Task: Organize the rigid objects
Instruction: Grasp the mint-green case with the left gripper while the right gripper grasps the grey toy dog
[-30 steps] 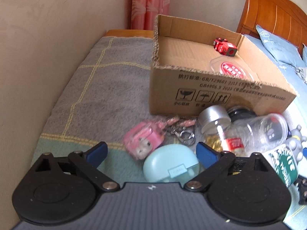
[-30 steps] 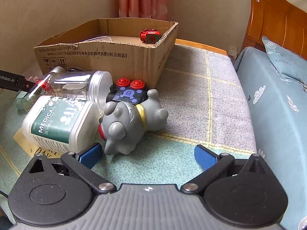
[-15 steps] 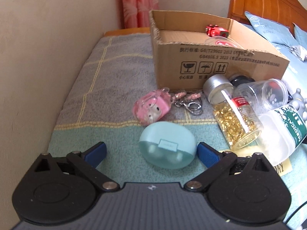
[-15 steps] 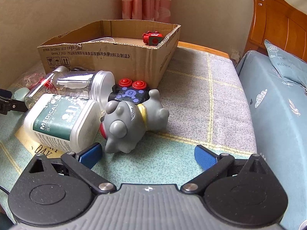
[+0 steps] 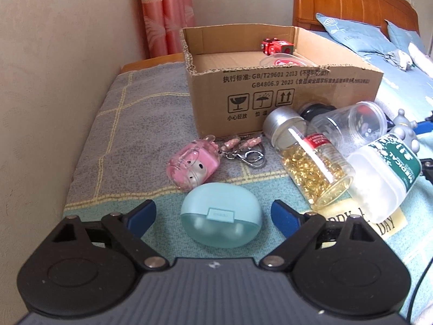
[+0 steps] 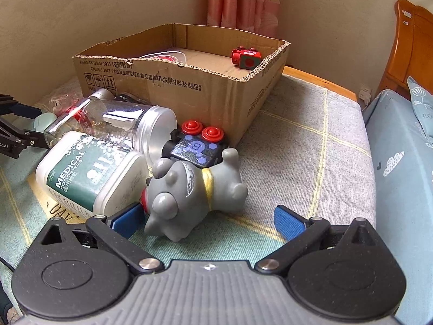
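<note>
Teal and glossy, the rounded plastic earbud case (image 5: pixel 220 214) is lying on the woven blanket (image 5: pixel 130 146) squarely between the blue pads of the left gripper (image 5: pixel 213 212), whose jaws are standing wide and have just been closing in on it, a gap showing on both sides, nothing gripped yet. That smooth domed shell is looking risky: pads meeting its curve off-centre could be squirting it toward the near edge, or nudging the pink clear keychain charm (image 5: pixel 193 165) touching its far side. Compared with a second ago, the case is sitting further out ahead of the fingers and the open brown cardboard box (image 5: pixel 284 92) is looking more level.

Over in the right wrist view, the right gripper (image 6: pixel 208 218) is gaping open and holding nothing, its left pad (image 6: pixel 127 220) just beside the grey rubber dog toy (image 6: pixel 189 195) lying on its side. A closing squeeze could be catching only the snout and rolling the toy into the white medical cotton-swab jar (image 6: pixel 89 173). A second back, that pad was sitting clear of the toy; now it's right against the snout.
</note>
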